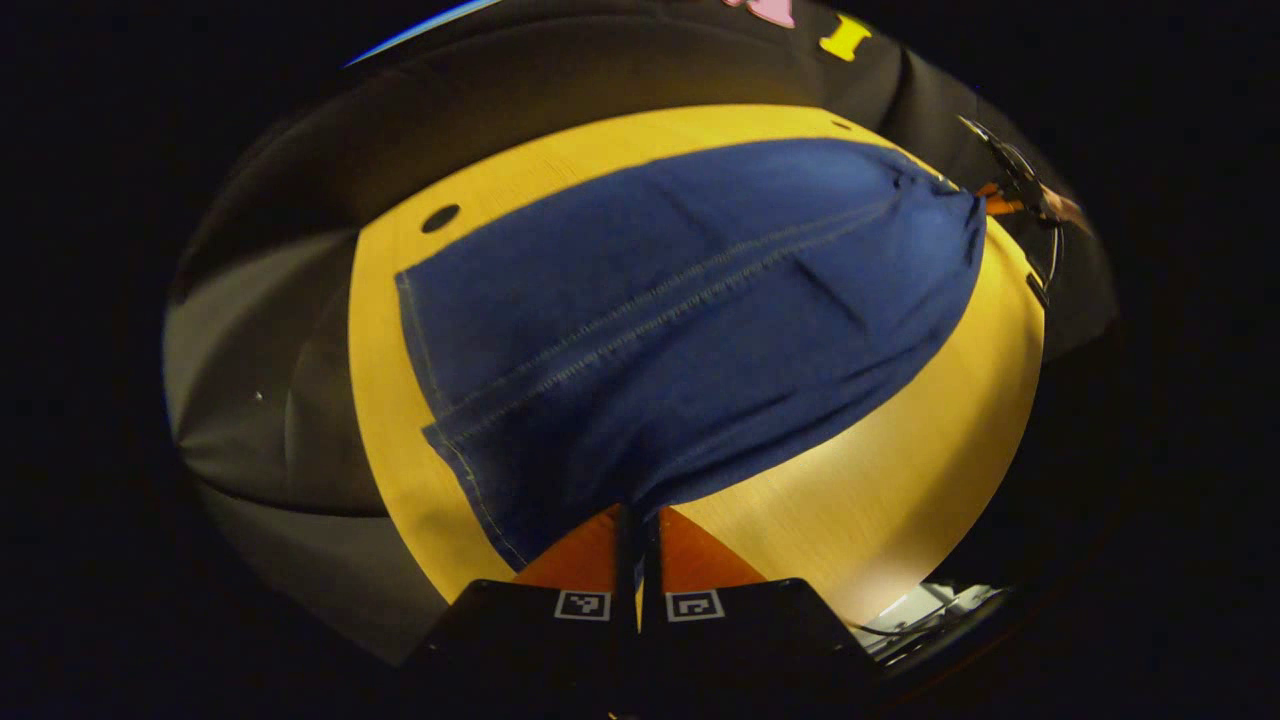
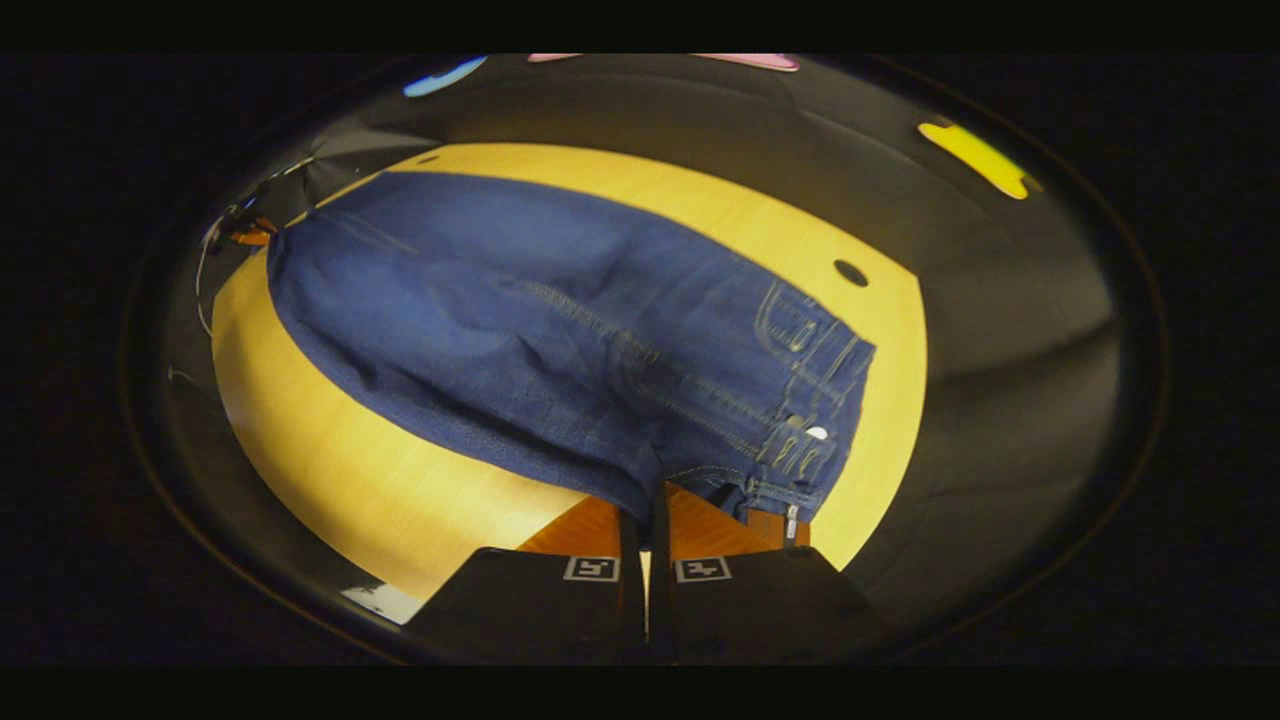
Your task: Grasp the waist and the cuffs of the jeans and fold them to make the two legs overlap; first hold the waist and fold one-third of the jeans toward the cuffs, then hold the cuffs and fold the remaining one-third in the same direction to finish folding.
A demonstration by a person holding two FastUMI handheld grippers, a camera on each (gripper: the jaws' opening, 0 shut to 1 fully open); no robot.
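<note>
Close in, the left tool has its two fingers pressed together on the hem of the jeans, right at the cuff end, the denim pinched in the thin slit between them. From there the blue legs run away across the yellow wooden surface, one leg lying on the other with the stitched seam running down the middle, out to the far waist end where the other tool shows small at the surface's edge. In the right gripper view, the right tool is closed on the waistband of the jeans, beside the pocket stitching and belt loops. Beyond the jeans, a small dark hole sits in the surface past the waist corner, black cloth behind.
</note>
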